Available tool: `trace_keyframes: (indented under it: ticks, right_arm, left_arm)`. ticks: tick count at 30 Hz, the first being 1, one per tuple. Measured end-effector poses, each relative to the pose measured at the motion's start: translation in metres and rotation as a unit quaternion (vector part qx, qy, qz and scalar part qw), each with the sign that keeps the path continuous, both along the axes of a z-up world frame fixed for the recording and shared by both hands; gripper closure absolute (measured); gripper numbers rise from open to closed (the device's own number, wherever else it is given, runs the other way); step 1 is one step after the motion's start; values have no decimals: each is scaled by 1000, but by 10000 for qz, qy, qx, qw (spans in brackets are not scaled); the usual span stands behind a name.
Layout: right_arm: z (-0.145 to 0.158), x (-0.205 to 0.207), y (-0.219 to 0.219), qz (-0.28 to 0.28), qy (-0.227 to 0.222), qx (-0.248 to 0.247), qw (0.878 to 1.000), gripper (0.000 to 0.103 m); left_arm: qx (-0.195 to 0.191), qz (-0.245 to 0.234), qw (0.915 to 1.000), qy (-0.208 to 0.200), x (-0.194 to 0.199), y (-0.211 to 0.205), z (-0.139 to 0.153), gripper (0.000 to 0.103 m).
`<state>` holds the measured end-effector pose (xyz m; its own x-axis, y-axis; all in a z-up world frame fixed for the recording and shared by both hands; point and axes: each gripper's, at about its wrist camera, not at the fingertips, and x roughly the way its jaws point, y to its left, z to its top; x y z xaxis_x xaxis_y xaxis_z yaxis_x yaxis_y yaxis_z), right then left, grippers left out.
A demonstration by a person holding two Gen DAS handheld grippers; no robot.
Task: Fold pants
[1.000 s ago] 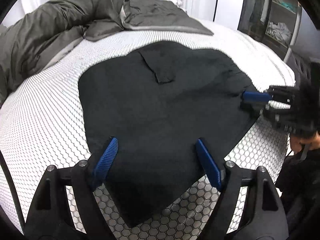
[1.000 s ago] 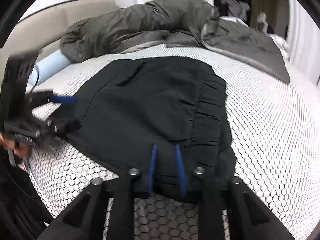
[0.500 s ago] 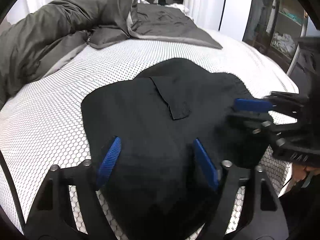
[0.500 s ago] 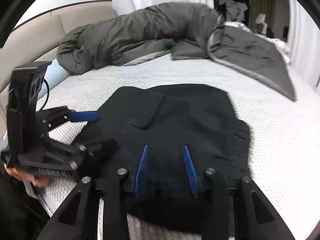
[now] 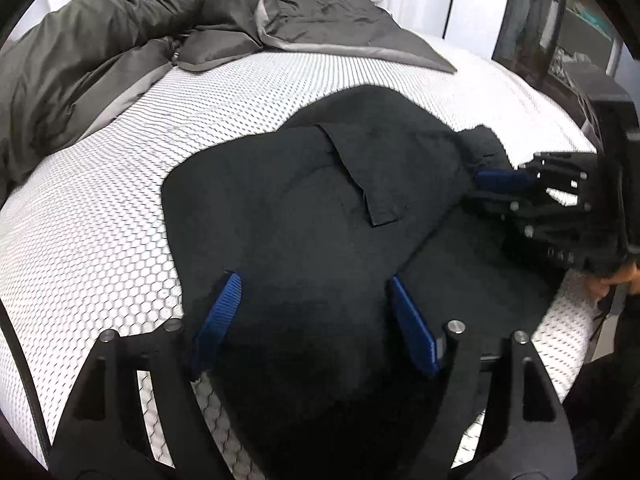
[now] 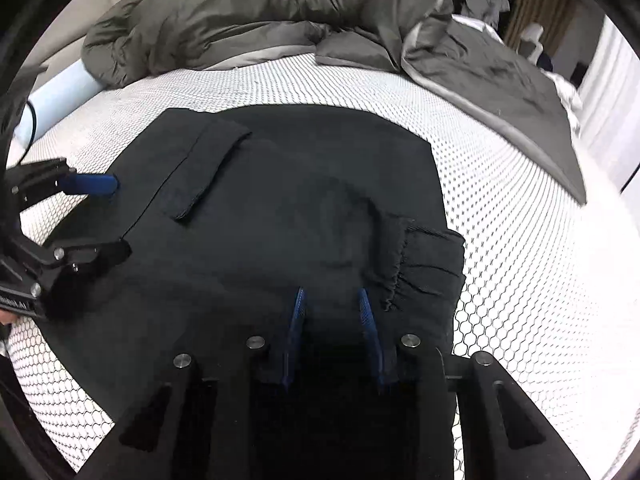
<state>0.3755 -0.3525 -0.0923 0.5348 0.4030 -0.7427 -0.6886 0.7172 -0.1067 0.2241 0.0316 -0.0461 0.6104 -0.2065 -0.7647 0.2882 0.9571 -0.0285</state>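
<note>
Left gripper [image 5: 312,320] fingers spread wide, right gripper [image 6: 332,320] fingers narrowly parted

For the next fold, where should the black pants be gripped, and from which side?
Probably at the gathered elastic cuff of the black pants, coming from the near edge of the bed. There the fabric is bunched thick and overhangs the layer below, so a claw gets a firm pinch; the flat middle offers no edge.

Bed [image 5: 120,216] with white honeycomb-mesh cover [image 6: 520,240]. Black pants [image 5: 304,216] lie folded on it near the front edge, pocket flap [image 6: 212,168] up, gathered cuff [image 6: 432,272] at one side. Rumpled dark grey duvet [image 6: 280,12] is piled along the far side, spreading flat toward one corner. Pale blue pillow [image 6: 60,96] sits partly under the duvet's end.
</note>
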Motion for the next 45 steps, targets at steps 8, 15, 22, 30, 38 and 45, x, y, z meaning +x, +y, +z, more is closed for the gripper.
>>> trace_keyframes:
  ticks: [8, 15, 22, 30, 38, 45]
  right_arm:
    - [33, -1, 23, 215, 180, 860, 9959, 61]
    - [-6, 3, 62, 247, 143, -175, 9994, 61]
    - [-2, 11, 23, -53, 142, -220, 9996, 63]
    - [22, 14, 70, -73, 333, 567, 9978, 61]
    - [4, 37, 53, -697, -19, -434, 9966, 68]
    - [28, 3, 31, -48, 201, 577, 9981, 64]
  left_arm:
    - [22, 120, 9996, -274, 34, 7, 24, 32]
    - [-40, 71, 9998, 154, 67, 23, -14, 29]
    - [-114, 221, 9997, 64, 59, 28, -3, 35]
    - [-410, 730, 9965, 71, 74, 31, 5, 48]
    - [-351, 995, 9943, 181, 74, 47, -3, 48]
    - [-551, 624, 9965, -117, 18, 36, 28, 49]
